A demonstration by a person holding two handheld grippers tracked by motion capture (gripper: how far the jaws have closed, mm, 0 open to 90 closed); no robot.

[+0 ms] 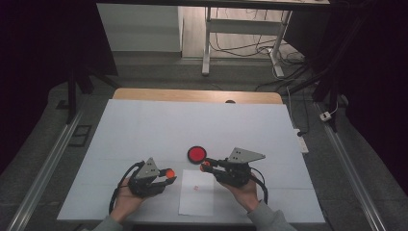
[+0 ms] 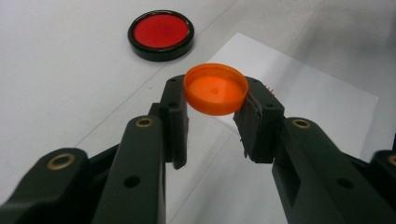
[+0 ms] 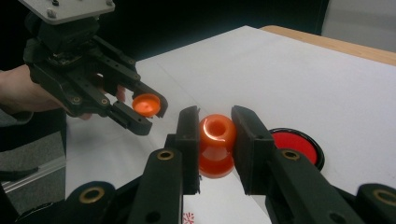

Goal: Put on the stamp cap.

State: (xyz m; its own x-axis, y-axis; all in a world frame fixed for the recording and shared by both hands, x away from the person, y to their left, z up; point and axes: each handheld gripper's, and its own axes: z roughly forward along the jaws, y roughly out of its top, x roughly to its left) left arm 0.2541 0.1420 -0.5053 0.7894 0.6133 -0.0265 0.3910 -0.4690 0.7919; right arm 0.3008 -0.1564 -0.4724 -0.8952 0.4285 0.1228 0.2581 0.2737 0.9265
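Left gripper [image 2: 215, 119] at 7 o'clock on the table [image 1: 144, 125], pinching an orange cap [image 2: 215, 88] by its rim, hollow side up. Right gripper [image 3: 215, 135] at 5 o'clock, clamped on an orange bottle [image 3: 216, 145] at the neck, mouth open. Cap and bottle apart, facing each other above a paper sheet [image 1: 197, 198]. Red disc [image 1: 196, 154] flat near centre, at 11 o'clock from the bottle.

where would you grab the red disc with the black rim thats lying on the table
Take the red disc across its black rim, coming straight down from above. It lies flat and low on the white table, so only the round outer edge gives two opposite faces. Both tongs are full now.
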